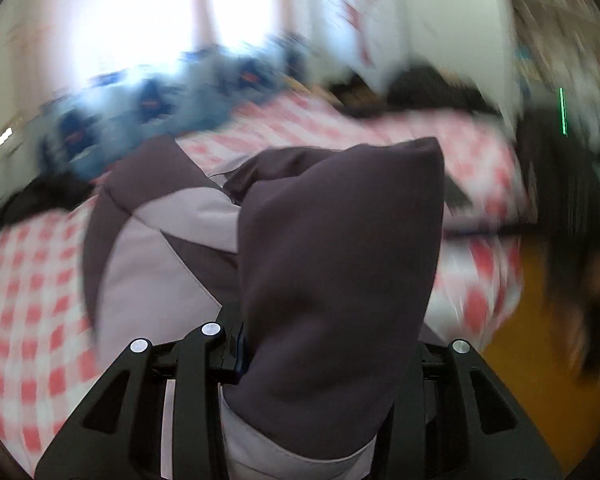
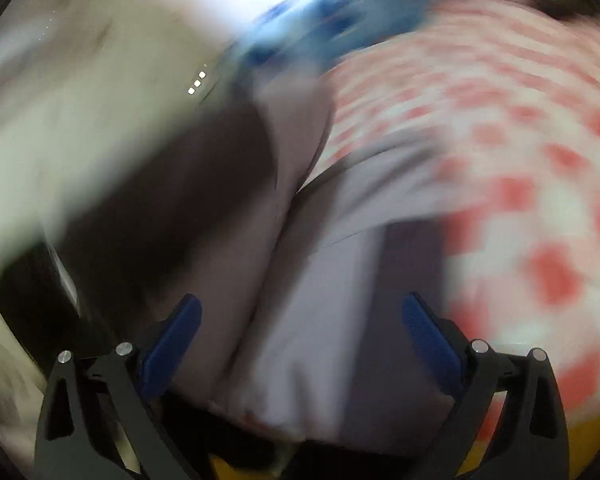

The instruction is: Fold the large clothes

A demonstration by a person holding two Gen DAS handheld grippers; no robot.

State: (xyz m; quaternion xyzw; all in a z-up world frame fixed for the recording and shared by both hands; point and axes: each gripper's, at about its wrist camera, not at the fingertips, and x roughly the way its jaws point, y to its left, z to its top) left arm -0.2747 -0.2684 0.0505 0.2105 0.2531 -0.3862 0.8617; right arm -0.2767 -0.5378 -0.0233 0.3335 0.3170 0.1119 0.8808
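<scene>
Grey two-tone garment (image 1: 332, 280) lay over checked bedspread (image 1: 32, 280), bunched up. Left gripper (image 1: 320, 360) clamped on dark fold, lifted, likely for folding over. Right gripper (image 2: 300, 344) fingers apart astride pale panel, ungripped.

The dark grey and pale lilac cloth garment (image 1: 332, 264) looks soft and matt, its weave smooth with loose folds, and it lies over a red-and-white checked cotton-like bedspread (image 1: 32, 280) — also matt. The left gripper (image 1: 300, 352) and the right gripper (image 2: 302, 344) have black plastic arms with a slight sheen, small polished metal rivets, and — on the right one — 2 blue matt pads (image 2: 432, 340) that look rubbery. A strip of yellow-brown floor (image 1: 540, 360) looks like smooth wood, though blurred.
</scene>
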